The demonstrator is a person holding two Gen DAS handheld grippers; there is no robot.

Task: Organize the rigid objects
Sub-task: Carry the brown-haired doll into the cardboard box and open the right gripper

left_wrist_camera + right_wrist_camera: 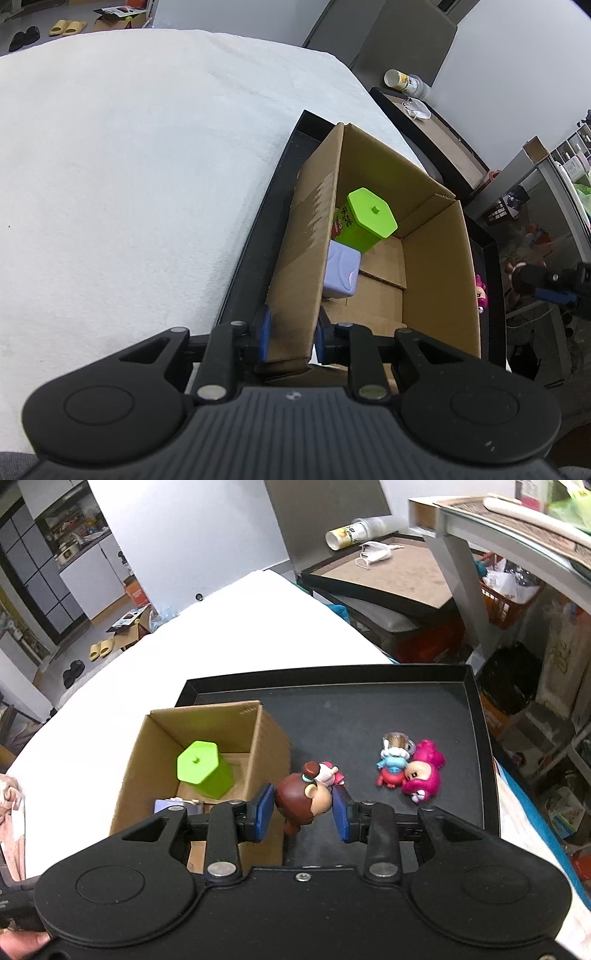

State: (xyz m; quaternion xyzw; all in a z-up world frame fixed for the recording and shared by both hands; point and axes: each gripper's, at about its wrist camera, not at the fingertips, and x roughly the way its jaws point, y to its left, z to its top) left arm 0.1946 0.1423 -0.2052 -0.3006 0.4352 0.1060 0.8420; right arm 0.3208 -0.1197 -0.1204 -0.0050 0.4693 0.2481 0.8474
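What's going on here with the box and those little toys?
Toys are being sorted into a cardboard box on a black tray. The left claw grips the box's wall. The right claw holds a brown-haired figurine. A green container and a lavender box are inside; a pink figurine waits on the tray.

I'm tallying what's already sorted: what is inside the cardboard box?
The cardboard box holds a green hexagonal container and a lavender box, both along one wall. The left claw and that wall hide the near corner, so anything there can't be seen.
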